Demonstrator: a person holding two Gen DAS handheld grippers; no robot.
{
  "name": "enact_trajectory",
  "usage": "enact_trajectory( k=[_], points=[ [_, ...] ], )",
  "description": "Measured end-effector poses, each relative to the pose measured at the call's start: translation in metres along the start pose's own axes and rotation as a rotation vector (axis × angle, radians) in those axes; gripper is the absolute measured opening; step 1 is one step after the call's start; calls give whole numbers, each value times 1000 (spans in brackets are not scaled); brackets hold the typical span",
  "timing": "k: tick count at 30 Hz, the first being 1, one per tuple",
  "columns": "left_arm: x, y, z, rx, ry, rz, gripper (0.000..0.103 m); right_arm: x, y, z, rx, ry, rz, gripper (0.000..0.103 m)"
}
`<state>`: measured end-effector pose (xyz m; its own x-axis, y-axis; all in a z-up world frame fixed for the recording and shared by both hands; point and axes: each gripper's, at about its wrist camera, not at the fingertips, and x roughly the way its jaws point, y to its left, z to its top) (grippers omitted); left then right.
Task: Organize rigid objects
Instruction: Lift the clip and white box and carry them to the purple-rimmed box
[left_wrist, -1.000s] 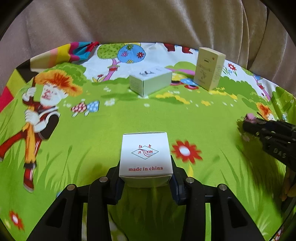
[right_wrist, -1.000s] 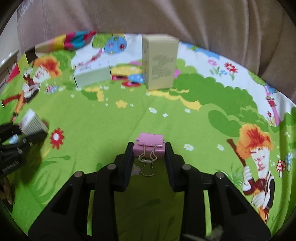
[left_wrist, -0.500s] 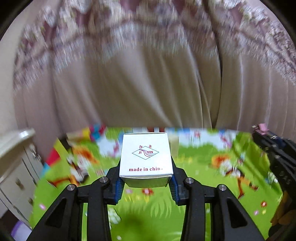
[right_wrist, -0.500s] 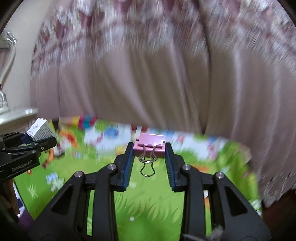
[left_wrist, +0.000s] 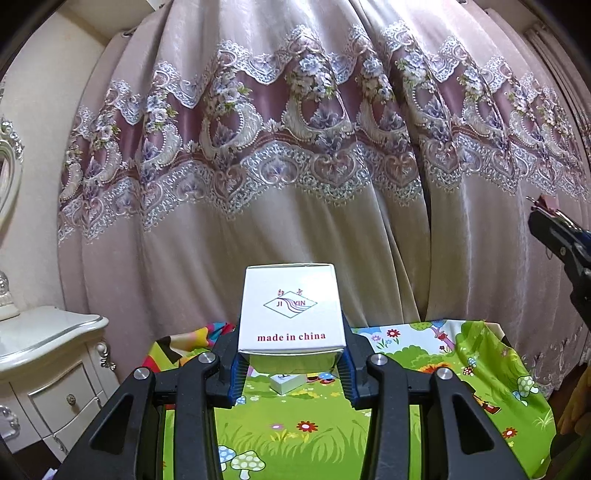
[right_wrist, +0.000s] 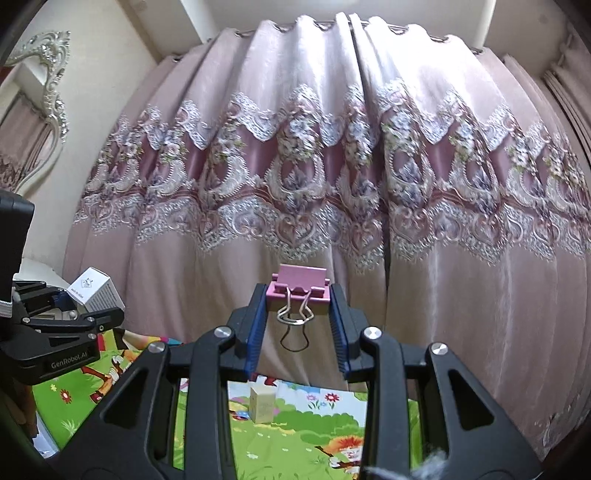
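High above the cartoon cloth (left_wrist: 480, 354), the left gripper (left_wrist: 291, 363) clamps the white box (left_wrist: 291, 312) and the right gripper (right_wrist: 298, 312) pinches the pink binder clip (right_wrist: 299, 290) by its ends, where a slight slackening could drop either.

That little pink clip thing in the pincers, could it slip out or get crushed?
Probably not crushed: the pink binder clip looks like stiff metal. It seems light, so the right gripper likely holds it easily. Its loose wire handles hang free and may swing.
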<state>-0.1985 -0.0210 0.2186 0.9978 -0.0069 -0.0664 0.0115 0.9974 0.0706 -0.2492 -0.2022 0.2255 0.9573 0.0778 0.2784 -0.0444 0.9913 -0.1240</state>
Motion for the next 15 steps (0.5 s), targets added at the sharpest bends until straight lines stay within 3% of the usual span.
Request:
enact_trajectory(
  k=[15],
  points=[
    [-32, 51, -32, -54, 104, 72, 42, -3, 54, -1, -11, 59, 237, 37]
  ],
)
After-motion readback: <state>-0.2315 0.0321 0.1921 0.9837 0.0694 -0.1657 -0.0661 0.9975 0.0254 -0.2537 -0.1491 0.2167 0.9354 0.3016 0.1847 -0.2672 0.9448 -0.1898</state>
